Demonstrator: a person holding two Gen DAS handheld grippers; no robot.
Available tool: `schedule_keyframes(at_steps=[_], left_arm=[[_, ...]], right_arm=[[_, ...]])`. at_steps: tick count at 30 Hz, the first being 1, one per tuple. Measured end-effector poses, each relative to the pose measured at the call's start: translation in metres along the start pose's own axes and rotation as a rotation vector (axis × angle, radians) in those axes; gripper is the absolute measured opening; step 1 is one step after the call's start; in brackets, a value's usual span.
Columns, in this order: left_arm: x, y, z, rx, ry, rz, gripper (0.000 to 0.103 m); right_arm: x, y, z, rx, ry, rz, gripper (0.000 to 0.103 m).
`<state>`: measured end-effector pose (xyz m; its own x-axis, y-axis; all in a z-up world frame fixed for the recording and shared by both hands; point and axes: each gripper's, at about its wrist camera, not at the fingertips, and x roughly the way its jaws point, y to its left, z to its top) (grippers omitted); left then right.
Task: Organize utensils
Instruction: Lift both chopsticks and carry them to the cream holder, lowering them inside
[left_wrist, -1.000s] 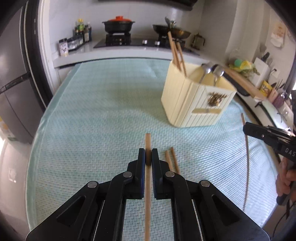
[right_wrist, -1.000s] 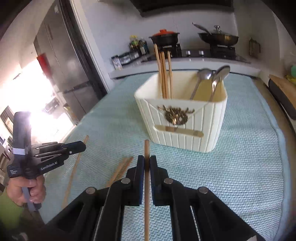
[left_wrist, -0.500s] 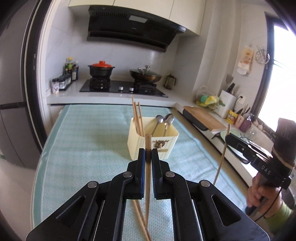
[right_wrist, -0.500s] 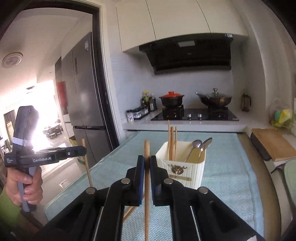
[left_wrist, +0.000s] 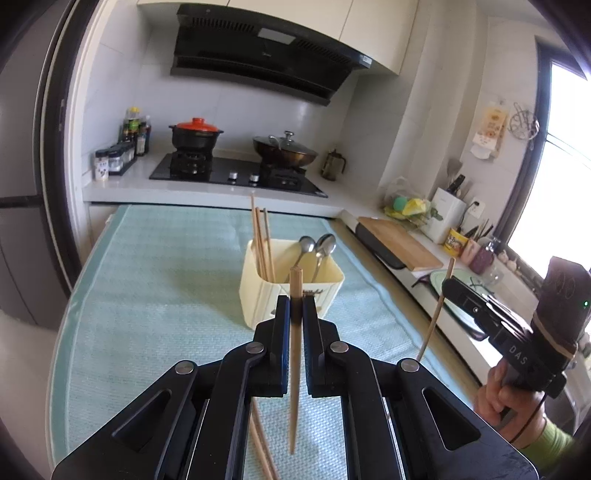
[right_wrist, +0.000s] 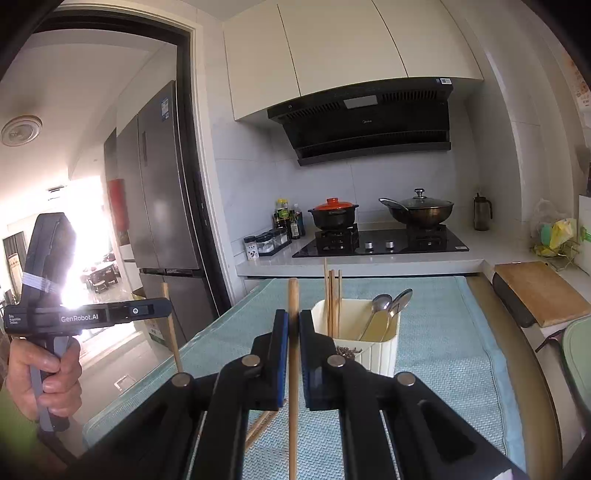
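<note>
Chopsticks now airborne: left gripper (left_wrist: 295, 306) and right gripper (right_wrist: 293, 325) each clamp one chopstick (left_wrist: 294, 354) (right_wrist: 293, 369), raised off the mat (left_wrist: 155, 295) since a second ago. Holder (left_wrist: 258, 295) sits frame centre; two chopsticks (left_wrist: 262, 454) remain at lower centre. Next, judged: insertion.

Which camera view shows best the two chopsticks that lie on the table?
The left wrist view: the two loose chopsticks lie side by side on the green mat, under the left tongs. The right wrist view shows only a short piece of them, behind the right tongs.
</note>
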<state>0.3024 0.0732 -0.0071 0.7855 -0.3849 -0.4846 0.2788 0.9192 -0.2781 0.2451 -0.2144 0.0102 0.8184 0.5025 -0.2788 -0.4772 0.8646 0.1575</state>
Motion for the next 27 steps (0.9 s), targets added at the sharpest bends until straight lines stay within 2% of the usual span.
schedule_keyframes(at_steps=[11,20,24,27], left_arm=[[0.022,-0.006,0.026,-0.006,0.017,-0.012,0.004],[0.037,-0.015,0.100,0.001,-0.070,-0.013,0.004],[0.060,-0.015,0.132,0.000,-0.115,0.033,0.004],[0.080,-0.011,0.147,-0.004,-0.144,0.076,0.004]], right_arm=[[0.026,-0.017,0.015,0.016,0.047,0.017,0.006],[0.073,-0.027,0.071,-0.035,0.030,0.005,0.006],[0.112,-0.035,0.097,-0.018,0.026,-0.004,0.006],[0.138,-0.038,0.114,-0.034,-0.021,-0.029,0.006]])
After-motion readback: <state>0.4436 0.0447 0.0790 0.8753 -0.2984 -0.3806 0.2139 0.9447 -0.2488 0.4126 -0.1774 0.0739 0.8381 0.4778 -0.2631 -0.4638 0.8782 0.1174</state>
